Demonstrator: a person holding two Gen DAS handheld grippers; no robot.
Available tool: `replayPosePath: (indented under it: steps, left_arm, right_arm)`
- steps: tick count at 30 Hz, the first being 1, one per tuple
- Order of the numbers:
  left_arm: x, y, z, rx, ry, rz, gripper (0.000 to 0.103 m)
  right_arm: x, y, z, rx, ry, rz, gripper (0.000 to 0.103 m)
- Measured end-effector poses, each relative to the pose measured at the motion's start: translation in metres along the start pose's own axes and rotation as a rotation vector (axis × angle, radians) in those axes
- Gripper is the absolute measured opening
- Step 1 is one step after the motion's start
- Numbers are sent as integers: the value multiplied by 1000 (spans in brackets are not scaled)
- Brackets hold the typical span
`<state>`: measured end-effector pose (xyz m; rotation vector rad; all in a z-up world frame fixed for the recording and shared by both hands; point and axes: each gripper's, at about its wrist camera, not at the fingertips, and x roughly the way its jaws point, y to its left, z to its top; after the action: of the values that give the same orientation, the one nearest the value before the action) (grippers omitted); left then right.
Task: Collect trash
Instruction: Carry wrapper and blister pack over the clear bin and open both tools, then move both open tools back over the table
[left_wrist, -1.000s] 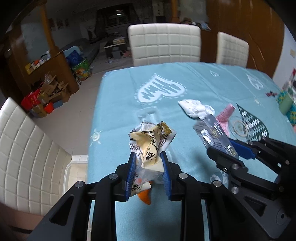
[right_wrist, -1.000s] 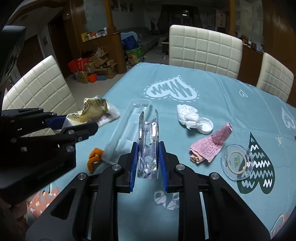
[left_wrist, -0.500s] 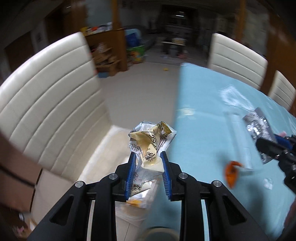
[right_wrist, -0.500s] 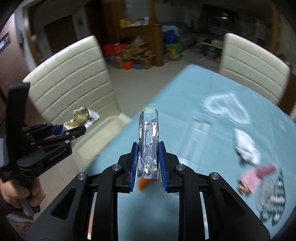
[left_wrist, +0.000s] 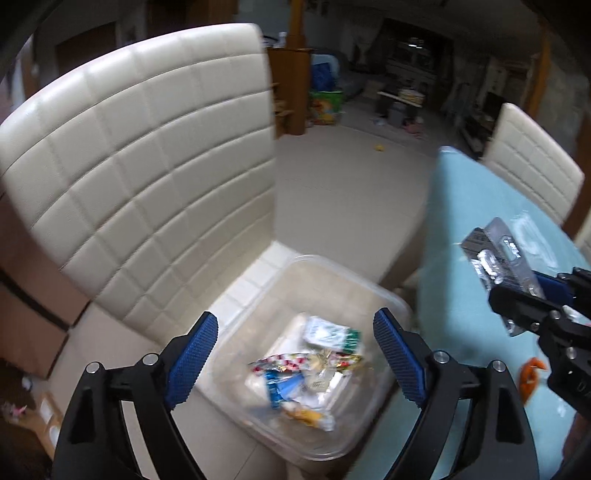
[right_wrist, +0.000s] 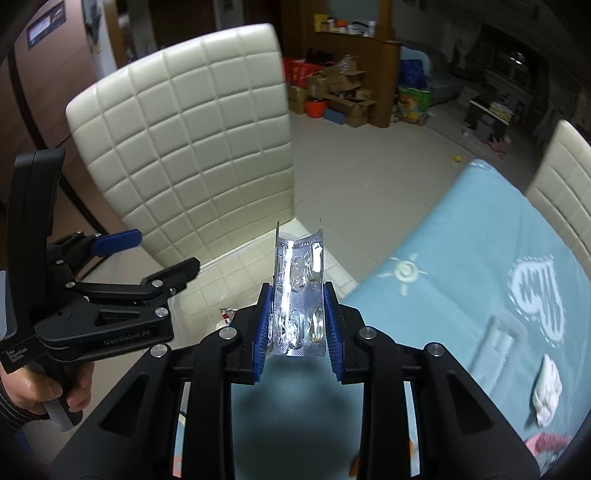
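The trash lies in a clear plastic bin that sits on the seat of a cream quilted chair, right under the left gripper. In the bin is a jumble of wrappers: a green and white packet, a red-patterned one, a blue one and a yellowish one nearest the gripper. The left gripper's jaws have just been opening and now stand wide apart with nothing between them; the wrappers show through the gap, down in the bin.

To the right of that gripper, the right gripper carries a silver pill blister strip. Its jaws have just been opening a little, yet the strip, bent into a trough, is still wedged between the two blue pads and stands upright out of them. It is over the near edge of the table with its light blue cloth, beside the chair.

Further right of the right gripper, on the cloth, lie a crumpled white tissue and a pink scrap of paper. A small orange piece lies on the cloth below the right gripper. A hand grips the left gripper's handle.
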<state>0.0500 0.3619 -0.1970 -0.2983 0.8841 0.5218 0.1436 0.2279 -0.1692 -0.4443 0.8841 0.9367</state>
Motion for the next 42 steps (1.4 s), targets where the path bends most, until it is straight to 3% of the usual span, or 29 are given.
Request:
replayPosePath:
  steps: [2, 3, 4, 5, 6, 10, 15, 23, 31, 42]
  left_arm:
    - [3, 12, -3, -27, 9, 29, 84]
    - [4, 18, -4, -45, 15, 39, 84]
    - [6, 25, -5, -68, 22, 50, 84]
    - [8, 29, -6, -81, 28, 58, 84]
    - [10, 33, -7, -96, 38, 67, 84]
    - [14, 40, -7, -131, 64, 66, 84]
    - [9, 19, -5, -101, 54, 20, 84]
    - [-19, -42, 9, 16, -2, -101, 84]
    - [-50, -117, 7, 167, -36, -227, 84]
    - [-68, -210, -32, 315, 44, -313, 84]
  right_arm:
    - [7, 6, 3, -19, 3, 15, 33]
    - [10, 8, 4, -26, 7, 24, 42]
    - [13, 10, 4, -30, 16, 35, 55]
    - [12, 12, 4, -30, 2, 26, 85]
    - [8, 12, 3, -30, -33, 12, 90]
    - [6, 7, -1, -17, -27, -13, 90]
    - [-6, -13, -14, 34, -12, -64, 90]
    - [-60, -49, -37, 148, -80, -174, 93]
    - [-111, -86, -83, 304, -110, -296, 94]
    - [-158, -139, -165, 486, -97, -380, 94]
